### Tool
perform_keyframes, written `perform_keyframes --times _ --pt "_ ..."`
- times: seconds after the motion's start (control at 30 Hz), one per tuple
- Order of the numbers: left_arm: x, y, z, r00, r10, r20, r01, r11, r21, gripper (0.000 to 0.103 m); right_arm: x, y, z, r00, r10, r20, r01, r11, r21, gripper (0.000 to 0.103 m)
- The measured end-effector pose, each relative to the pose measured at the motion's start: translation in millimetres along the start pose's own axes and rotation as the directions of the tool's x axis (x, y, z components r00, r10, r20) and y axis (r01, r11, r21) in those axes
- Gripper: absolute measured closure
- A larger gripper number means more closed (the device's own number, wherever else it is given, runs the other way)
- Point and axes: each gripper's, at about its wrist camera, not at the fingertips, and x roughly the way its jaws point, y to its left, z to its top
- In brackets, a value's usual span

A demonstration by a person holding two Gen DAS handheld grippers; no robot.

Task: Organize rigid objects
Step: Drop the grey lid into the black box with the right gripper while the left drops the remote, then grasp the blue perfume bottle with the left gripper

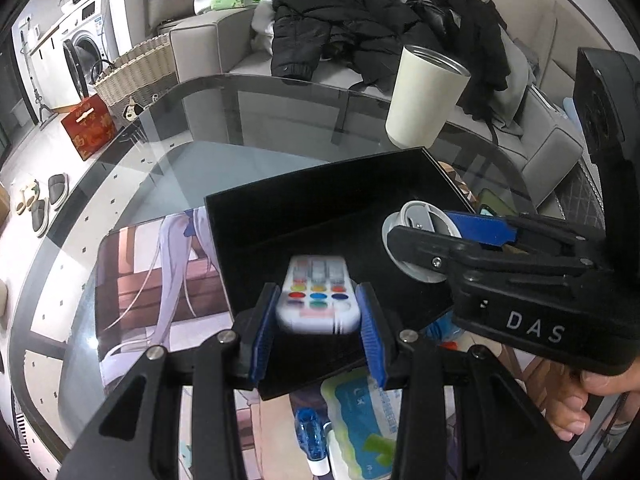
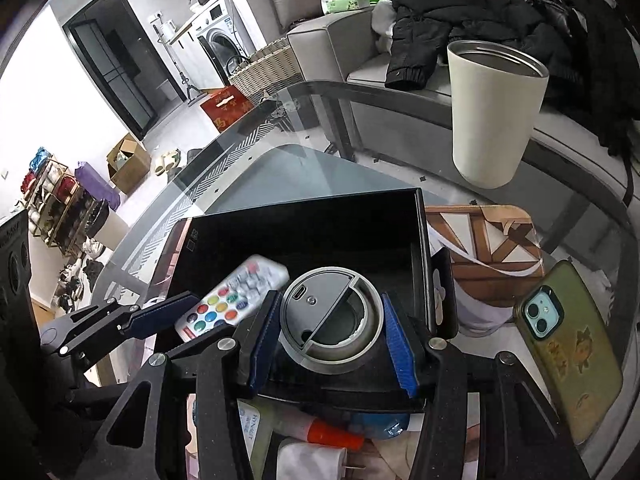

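A black open box [image 1: 304, 216] [image 2: 304, 236] sits on the glass table. My left gripper [image 1: 318, 320] is over the box with a white remote [image 1: 318, 298] with coloured buttons between its blue pads; the remote is motion-blurred and small gaps show beside it. The remote also shows in the right wrist view [image 2: 232, 300]. My right gripper [image 2: 330, 328] is open around a round grey cup lid [image 2: 330, 322] [image 1: 420, 236] that lies in the box, pads apart from it. A cream tumbler [image 1: 426, 98] [image 2: 494, 114] stands beyond the box.
A phone in an olive case [image 2: 568, 344] lies right of the box on a picture mat [image 1: 160, 280]. A blue pen [image 1: 312, 440], a packet [image 1: 360, 412] and small bottles [image 2: 332, 434] lie near the front. A sofa with black coats [image 1: 340, 20] stands behind the table.
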Motion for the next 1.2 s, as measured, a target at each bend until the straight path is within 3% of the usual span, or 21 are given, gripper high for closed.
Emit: perform_keyframes --times 0.2,0.4,0.7,0.87,0.97,1.2 --pt "-1 0 -1 1.0 -0.007 0.005 0.007 1.0 0.001 0.062 2 -6 1 1.0 0.01 -0.005 -0.01 1.0 0.009 0.052" --pt "-12 -2 -3 0.999 0.007 0.047 -0.008 1.0 0.011 0.048 -5 -9 0 1.0 0.016 0.008 -0.016 1.0 0.018 0.052" --pt "-56 4 -22 0.982 0.029 0.189 -0.031 1.0 0.004 0.047 -72 -1 -9 0.978 -0.005 0.21 0.011 1.0 -0.027 0.052" --pt "-71 6 -38 0.975 0.024 0.22 -0.032 0.999 0.034 0.047 -104 9 -29 0.957 -0.014 0.29 0.044 0.994 -0.096 0.052" --pt "-69 10 -49 0.979 0.035 0.2 -0.045 0.998 0.042 0.048 -108 11 -44 0.961 -0.003 0.278 0.042 0.99 -0.134 0.052" --pt "-53 28 -81 0.993 0.055 0.104 -0.057 0.998 0.017 0.049 -84 7 -72 0.988 -0.006 0.156 0.038 0.979 -0.199 0.052"
